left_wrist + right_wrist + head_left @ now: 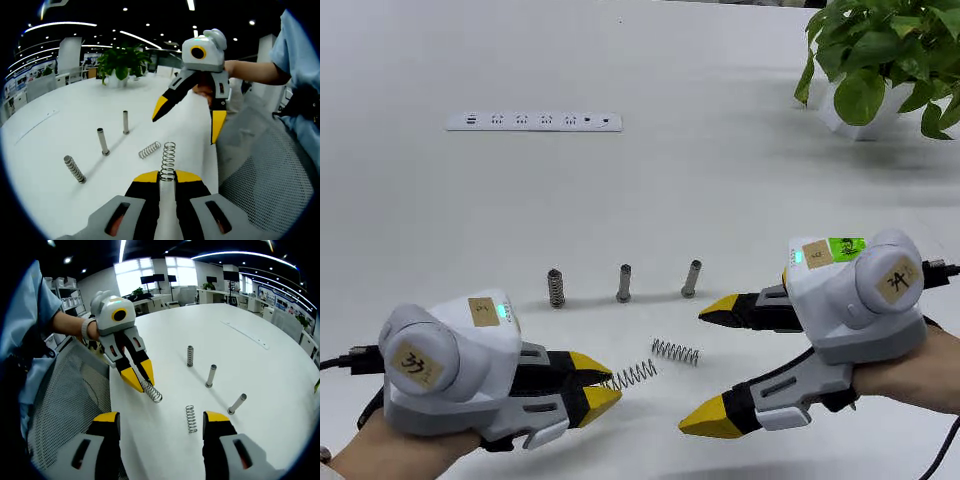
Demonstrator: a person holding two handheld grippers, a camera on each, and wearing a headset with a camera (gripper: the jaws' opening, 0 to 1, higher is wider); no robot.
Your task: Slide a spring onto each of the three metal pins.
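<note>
- The left gripper (608, 382) is clamped on one end of a spring (634, 374). The rest sticks out ahead of the jaws, probably so the free end can go over a pin.
- The left pin (554, 272) already has a fitted spring (556, 290) around it. The middle pin (624, 283) and right pin (691, 278) stand bare.
- A loose spring (675, 351) lies on the table (470, 220) near the pins.
- The right gripper (692, 372) holds nothing, jaws wide apart, seemingly ready for the loose spring.
</note>
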